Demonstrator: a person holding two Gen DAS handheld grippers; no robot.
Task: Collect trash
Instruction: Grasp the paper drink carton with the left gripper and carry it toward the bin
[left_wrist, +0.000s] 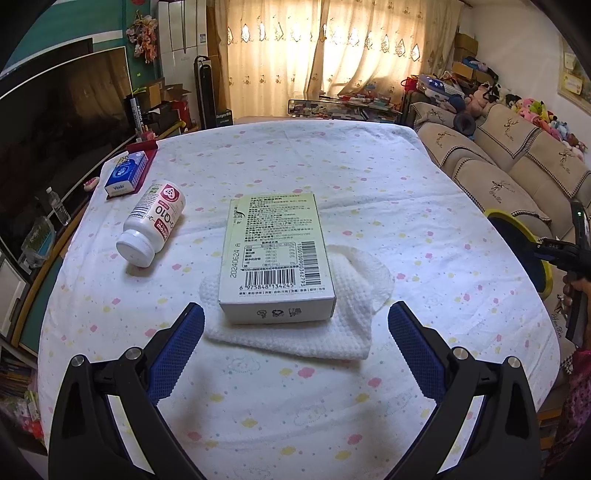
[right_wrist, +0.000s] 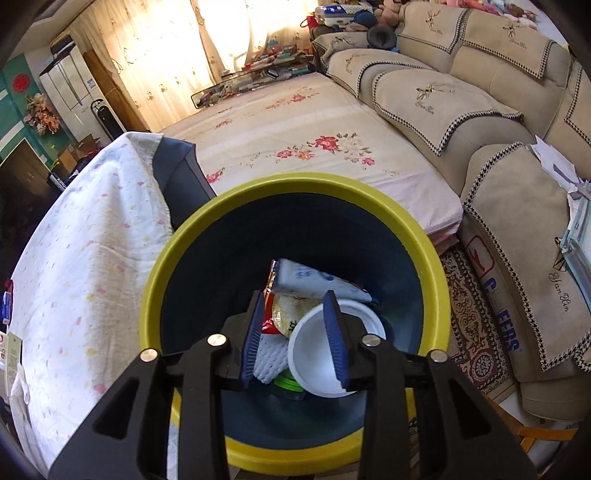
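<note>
Left gripper (left_wrist: 295, 317): jaws spread wide, nothing between them, hovering low over the table (left_wrist: 424, 192) with its dotted cloth. Box (left_wrist: 277, 258) dead ahead at 12 o'clock, lying flat, barcode side up, sitting on a white waffle cloth (left_wrist: 354, 317) that sticks out at its 3 and 6 o'clock sides. Fingertips just short of the box's near edge, apart from it. White pill bottle (left_wrist: 153, 223) on its side at 10 o'clock from the box, cap toward the camera, not touching it. Tissue pack (left_wrist: 123, 175) further out at 10 o'clock, on a red tray near the table edge. Bin rim (left_wrist: 517, 236) visible at 3 o'clock, off the table edge, beside the sofa (left_wrist: 517, 158).

Right gripper (right_wrist: 295, 332): jaws at a moderate gap, holding nothing, pointed down into the yellow-rimmed bin (right_wrist: 295, 188). Inside the bin: white cup (right_wrist: 314, 354) at 5 o'clock, snack wrapper (right_wrist: 284, 314) at centre, blue-white pouch (right_wrist: 314, 280) at 12 o'clock, white foam net (right_wrist: 269, 358) at 7 o'clock. Table edge at 9 o'clock from the bin.
</note>
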